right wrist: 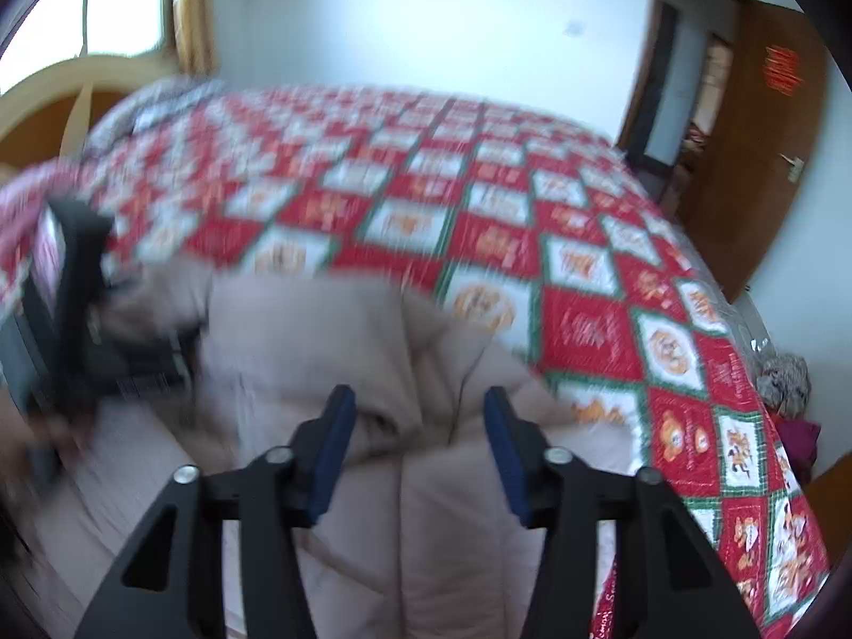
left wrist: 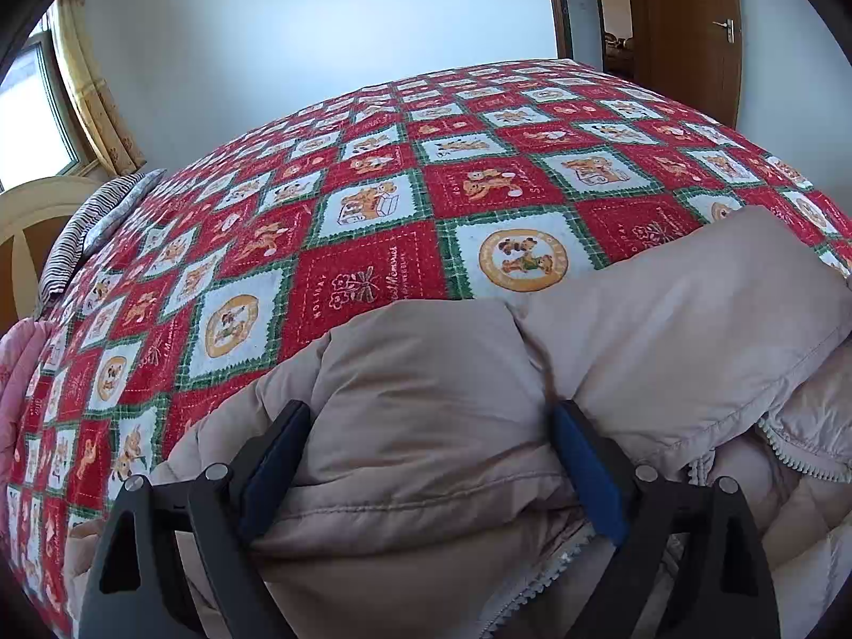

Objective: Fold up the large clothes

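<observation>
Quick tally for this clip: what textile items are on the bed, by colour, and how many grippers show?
Beige puffer jacket: 1
Red, white and green patchwork bedspread: 1
Striped pillow: 1
Pink quilted item at the bed's edge: 1
Grippers: 2, the left gripper and the right gripper, each with padded jacket between its spread fingers
Total: 6

Both wrist cams sit low and close over the beige coat (left wrist: 426,415), facing across the bed (left wrist: 373,202) toward the far wall (right wrist: 426,16); both share coat, quilt, door (left wrist: 687,37).
</observation>
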`<state>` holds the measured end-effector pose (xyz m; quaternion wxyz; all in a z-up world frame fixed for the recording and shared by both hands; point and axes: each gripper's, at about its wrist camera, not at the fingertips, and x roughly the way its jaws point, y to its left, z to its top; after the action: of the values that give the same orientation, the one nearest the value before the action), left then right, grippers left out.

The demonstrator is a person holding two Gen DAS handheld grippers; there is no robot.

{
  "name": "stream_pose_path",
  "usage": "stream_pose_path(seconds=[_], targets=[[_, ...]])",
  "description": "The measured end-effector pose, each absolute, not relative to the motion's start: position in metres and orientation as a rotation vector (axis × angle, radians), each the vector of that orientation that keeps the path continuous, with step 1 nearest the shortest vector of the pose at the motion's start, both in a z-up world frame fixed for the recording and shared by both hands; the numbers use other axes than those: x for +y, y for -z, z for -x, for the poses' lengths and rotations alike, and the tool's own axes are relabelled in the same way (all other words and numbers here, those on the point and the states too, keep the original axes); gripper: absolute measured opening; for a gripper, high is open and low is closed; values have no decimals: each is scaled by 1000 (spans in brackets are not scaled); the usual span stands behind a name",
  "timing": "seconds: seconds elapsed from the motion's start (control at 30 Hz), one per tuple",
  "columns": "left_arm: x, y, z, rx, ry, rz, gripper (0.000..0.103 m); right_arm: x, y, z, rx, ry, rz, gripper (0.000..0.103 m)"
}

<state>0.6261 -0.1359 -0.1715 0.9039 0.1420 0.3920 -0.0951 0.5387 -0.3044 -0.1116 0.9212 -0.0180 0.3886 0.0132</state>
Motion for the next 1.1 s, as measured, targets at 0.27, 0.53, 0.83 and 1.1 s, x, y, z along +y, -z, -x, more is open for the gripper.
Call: stream_pose_path(seconds=[0.27,0.53,0.83,1.1], targets=[[-139,173,-622,788,182,-318,91,-269,133,-611,843,-54,-74,53],[-135,173,-622,784,194,-293,91,-273,170,-607,928,-36,-77,53],[-133,175,-626,812,191,-274,97,-269,188,-604,949,-27,-38,53],[-131,182,-635,866,191,-249,102,-261,195,-604,934,6,4,53]])
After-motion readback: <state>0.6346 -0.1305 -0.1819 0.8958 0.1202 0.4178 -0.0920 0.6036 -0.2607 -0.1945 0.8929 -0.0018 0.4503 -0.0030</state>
